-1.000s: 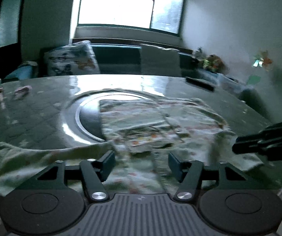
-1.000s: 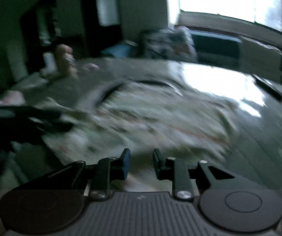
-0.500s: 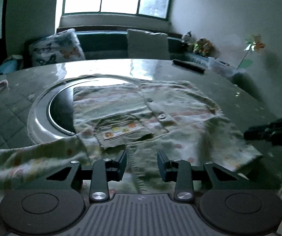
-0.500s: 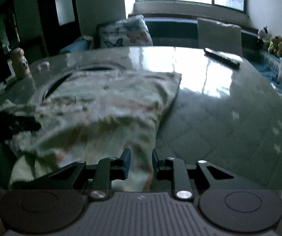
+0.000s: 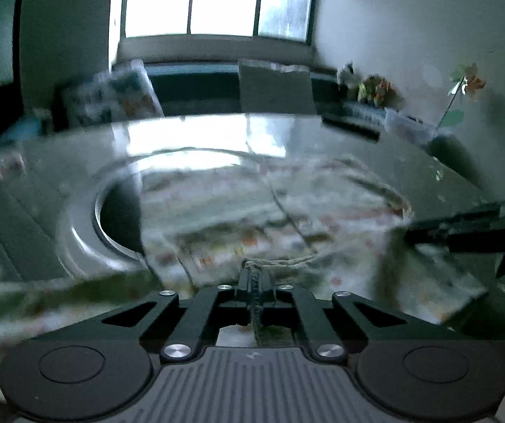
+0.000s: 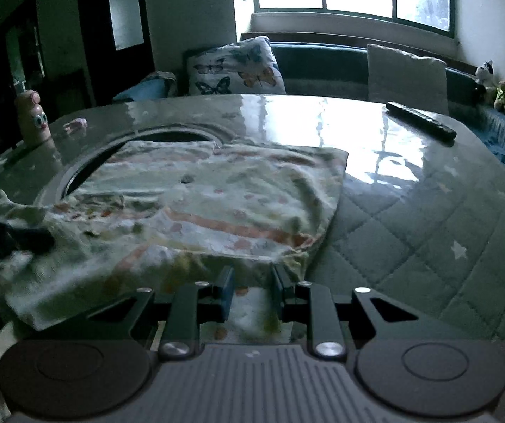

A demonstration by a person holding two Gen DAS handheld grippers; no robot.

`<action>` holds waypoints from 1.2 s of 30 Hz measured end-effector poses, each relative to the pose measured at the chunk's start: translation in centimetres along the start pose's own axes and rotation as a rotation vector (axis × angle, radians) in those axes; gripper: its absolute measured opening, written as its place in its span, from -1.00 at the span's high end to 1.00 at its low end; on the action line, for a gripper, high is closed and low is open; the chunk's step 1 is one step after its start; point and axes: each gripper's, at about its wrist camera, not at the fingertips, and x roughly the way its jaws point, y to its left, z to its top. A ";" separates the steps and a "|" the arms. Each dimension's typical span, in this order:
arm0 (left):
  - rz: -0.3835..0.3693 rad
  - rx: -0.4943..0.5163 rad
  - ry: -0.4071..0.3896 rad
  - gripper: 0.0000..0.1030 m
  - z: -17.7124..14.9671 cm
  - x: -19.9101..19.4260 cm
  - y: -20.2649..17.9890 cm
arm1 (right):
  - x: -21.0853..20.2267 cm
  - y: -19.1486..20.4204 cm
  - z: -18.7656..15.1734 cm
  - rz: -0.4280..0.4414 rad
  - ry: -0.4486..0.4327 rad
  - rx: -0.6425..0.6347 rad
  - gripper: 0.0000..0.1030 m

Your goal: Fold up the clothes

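Note:
A pale patterned shirt (image 6: 199,197) with orange stripes lies spread on the quilted table, partly over a round inset. My left gripper (image 5: 255,275) is shut on the shirt's near hem (image 5: 277,264), which bunches at its closed fingertips; the view is blurred. My right gripper (image 6: 250,282) is open over the shirt's near right edge, with cloth between its fingers (image 6: 226,283). The right gripper shows as a dark shape in the left wrist view (image 5: 470,225), and the left one as a dark shape in the right wrist view (image 6: 5,239).
A round glass inset (image 6: 86,162) lies under the shirt's far left part. A remote control (image 6: 421,121) lies far right on the table. A pink bottle (image 6: 35,120) stands at the far left. A sofa with pillows (image 6: 234,67) runs behind the table.
My left gripper has closed on the shirt's near hem and is moving, blurring its view. My right gripper has opened somewhat wider at the shirt's near right edge.

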 end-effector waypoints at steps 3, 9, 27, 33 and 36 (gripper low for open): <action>0.016 0.009 -0.035 0.93 0.5 -0.2 -0.1 | 0.0 0.2 -0.1 -0.005 -0.006 -0.013 0.55; 0.022 -0.004 0.008 0.85 0.1 0.3 0.3 | -0.3 1.2 0.1 -0.006 -0.018 -0.051 0.54; 0.006 -0.010 0.086 0.80 -1.9 -0.5 0.6 | 1.0 8.3 0.4 0.167 -0.007 -0.173 0.54; 0.101 -0.085 0.074 0.52 -2.6 -2.3 3.3 | -0.3 10.9 -0.8 0.212 0.002 -0.257 0.44; 0.166 -0.130 0.069 0.46 -2.9 -3.3 5.2 | -0.6 11.9 -1.3 0.227 0.002 -0.294 0.37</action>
